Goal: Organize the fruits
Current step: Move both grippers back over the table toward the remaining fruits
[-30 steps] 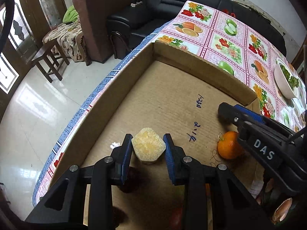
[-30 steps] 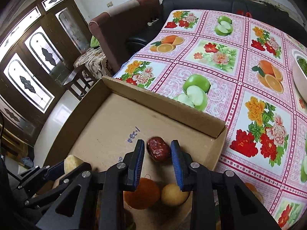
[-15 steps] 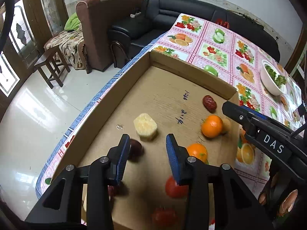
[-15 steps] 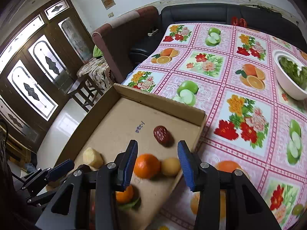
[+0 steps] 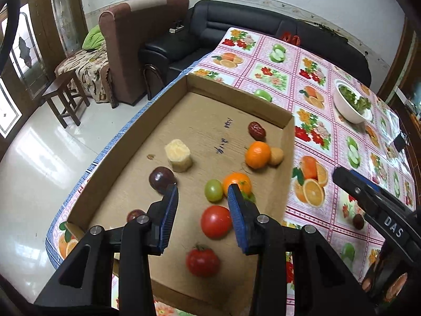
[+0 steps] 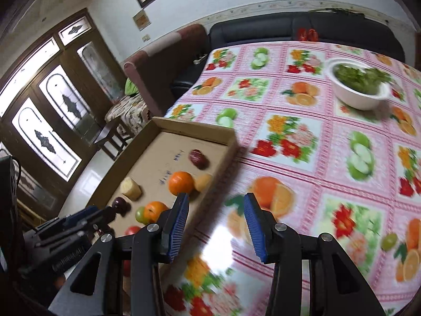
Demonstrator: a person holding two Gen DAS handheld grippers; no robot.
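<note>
A shallow cardboard box (image 5: 288, 142) lies on the table and holds several fruits: a pale yellow chunk (image 5: 178, 155), a dark plum (image 5: 161, 178), a red date (image 5: 256, 130), two oranges (image 5: 257, 154), a green grape (image 5: 213, 190) and two tomatoes (image 5: 216, 221). My left gripper (image 5: 202, 212) is open and empty, raised above the box's near part. My right gripper (image 6: 214, 222) is open and empty, above the tablecloth just right of the box (image 6: 231, 142). A small dark fruit (image 5: 358, 221) and a green grape (image 6: 389, 241) lie loose on the cloth.
A white bowl of greens (image 6: 360, 89) stands at the far right of the fruit-print tablecloth (image 6: 302, 137). A black sofa (image 5: 236, 23), a brown armchair (image 5: 136, 34) and a wooden stool (image 5: 65, 92) stand beyond the table's far and left edges.
Both grippers opened, let go of the yellow chunk and the red date in the box, and pulled back and up. The right gripper swung right over the tablecloth.
</note>
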